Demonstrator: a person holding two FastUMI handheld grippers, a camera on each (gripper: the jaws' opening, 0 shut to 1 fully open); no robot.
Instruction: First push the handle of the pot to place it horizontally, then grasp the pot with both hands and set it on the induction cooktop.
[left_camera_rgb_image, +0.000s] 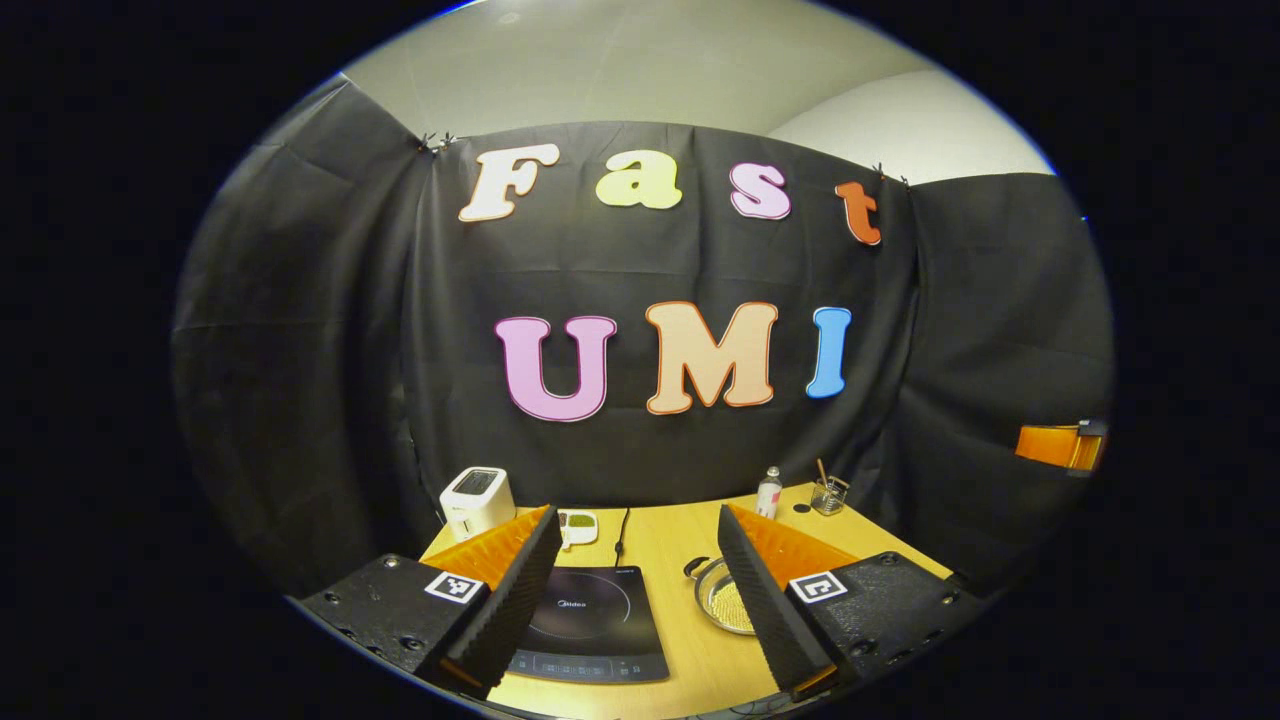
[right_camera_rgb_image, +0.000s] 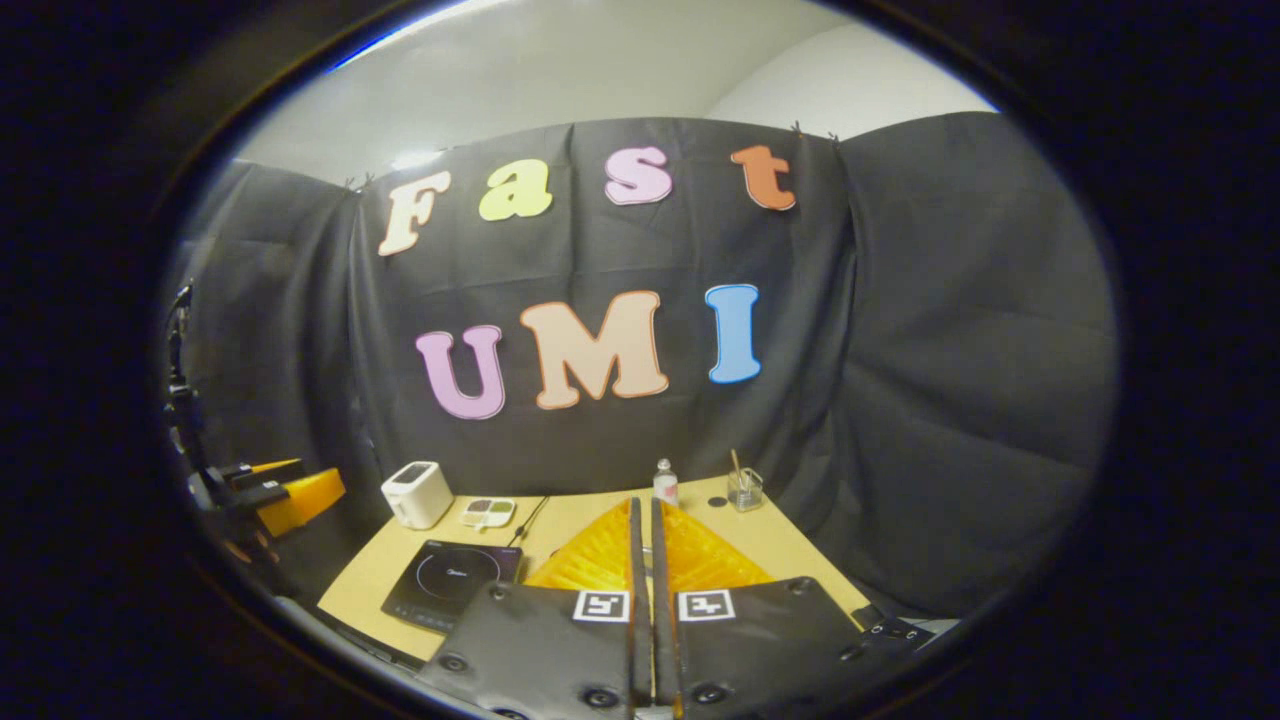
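1. Pot (left_camera_rgb_image: 728, 598) sits on table (left_camera_rgb_image: 668, 545), just right of cooktop (left_camera_rgb_image: 590, 622) and apart from it, so the carry should be a short sideways move. Seen in left gripper view between that gripper's fingers; right finger hides part of its rim.
2. Pot handle: a small dark loop shows at the rim's far-left edge (left_camera_rgb_image: 693, 568). Can't tell how it's angled, too small and partly hidden. Judged: push step not yet begun, nothing touches the pot.
3. Cooktop lies flat near the front-left of the table, top bare, ready to take the pot. Also seen in right gripper view (right_camera_rgb_image: 452, 582).
4. Left gripper (left_camera_rgb_image: 636, 585): fingers spread wide, holding nothing, raised above the table's near edge and looking down-forward over cooktop and pot. Likely held wide and high as a start pose, w/ both targets framed.
5. Right gripper (right_camera_rgb_image: 643, 545): fingers drawn together w/ only a thin slit between, nothing in them. Hangs above the near-right part of the table, pointing toward the back wall. Closed fingers would suit a push on the handle; a judgement only.
6. Left gripper also shows at far left of right gripper view (right_camera_rgb_image: 270, 495), off the table's left side, well apart from the right one.
7. Back of table: toaster (left_camera_rgb_image: 477, 500), small bottle (left_camera_rgb_image: 768, 492), glass cup w/ stick (left_camera_rgb_image: 829, 494). All well clear of the pot's path.
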